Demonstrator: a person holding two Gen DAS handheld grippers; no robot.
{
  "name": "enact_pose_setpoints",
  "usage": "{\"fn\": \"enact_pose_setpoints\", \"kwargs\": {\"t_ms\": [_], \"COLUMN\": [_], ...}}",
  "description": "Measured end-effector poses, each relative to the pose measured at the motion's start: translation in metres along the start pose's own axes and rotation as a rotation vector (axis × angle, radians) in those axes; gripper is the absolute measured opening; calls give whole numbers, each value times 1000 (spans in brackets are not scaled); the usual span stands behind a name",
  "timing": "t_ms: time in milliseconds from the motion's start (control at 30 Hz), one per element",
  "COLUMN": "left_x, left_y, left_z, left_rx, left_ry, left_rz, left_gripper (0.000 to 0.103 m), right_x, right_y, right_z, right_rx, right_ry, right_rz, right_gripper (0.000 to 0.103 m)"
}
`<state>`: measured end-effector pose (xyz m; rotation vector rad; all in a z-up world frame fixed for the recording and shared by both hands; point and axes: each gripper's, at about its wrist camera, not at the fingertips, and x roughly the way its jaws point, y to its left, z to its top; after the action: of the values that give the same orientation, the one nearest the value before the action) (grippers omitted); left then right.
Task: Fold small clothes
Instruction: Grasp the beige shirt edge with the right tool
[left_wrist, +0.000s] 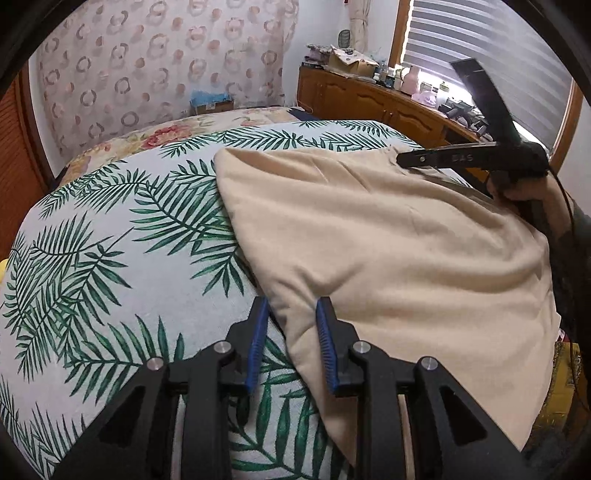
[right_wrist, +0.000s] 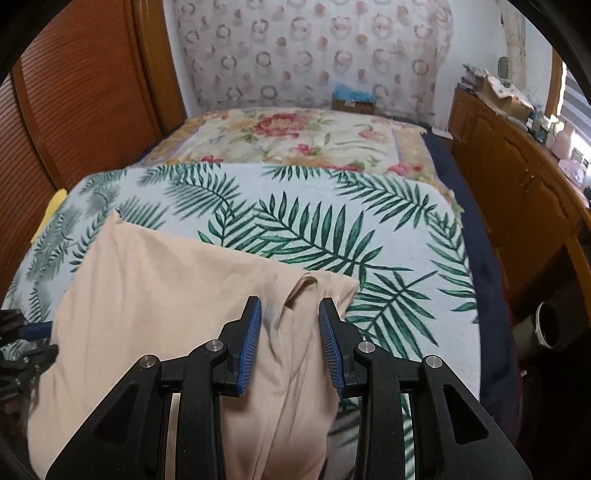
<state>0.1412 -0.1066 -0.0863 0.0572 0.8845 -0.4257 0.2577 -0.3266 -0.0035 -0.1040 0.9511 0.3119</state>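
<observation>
We see a beige garment (left_wrist: 388, 251) lying on a bed, on top of a white cover printed with green palm leaves (left_wrist: 110, 240). In the left wrist view the garment fills the right half of the frame, its upper left corner rounded and its left edge running down to the lower middle. The left tool (left_wrist: 291, 347) sits at the bottom of that frame with its blue pads a narrow way apart; the garment's left edge passes between them, close against the right pad, but we cannot tell whether the pads press on it. In the right wrist view the garment (right_wrist: 166, 295) spreads over the lower left, with a folded edge and a seam running down the middle. The right tool (right_wrist: 290, 343) stands over it at the bottom centre, its jaws narrowly parted and a fold of the fabric lying between them, with a gap showing at each pad, so nothing is gripped. In the left view the right tool (left_wrist: 406, 160) also shows at the upper right, over the garment's far edge, held by a hand (left_wrist: 517, 192). Beyond the leaf cover lies a flowered blanket (right_wrist: 295, 136), and behind it a wall hanging with pink rings (right_wrist: 314, 48). A wooden cabinet (right_wrist: 517, 177) with clutter on top runs along the right, and a wooden slatted door (right_wrist: 74, 110) fills the upper left.
</observation>
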Motion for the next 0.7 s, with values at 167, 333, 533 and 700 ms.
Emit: {"fn": "enact_pose_setpoints", "kwargs": {"t_ms": [167,333,533,700], "left_x": [-1,-2,-1,-1], "left_y": [1,1,1,0], "left_z": [0,0,0,0], "left_rx": [0,-5,-6,-2], "left_ry": [0,-1,0,0], "left_rz": [1,-2,0,3], "left_gripper": [26,27,27,27], "right_x": [11,6,-23,-14], "right_y": [4,3,-11,-15], "right_z": [-2,-3,1,4], "right_rx": [-24,-40,15,2], "right_ry": [33,-1,-116,-70], "right_rz": [-15,0,-79,-108], "right_gripper": [28,6,4,4]}}
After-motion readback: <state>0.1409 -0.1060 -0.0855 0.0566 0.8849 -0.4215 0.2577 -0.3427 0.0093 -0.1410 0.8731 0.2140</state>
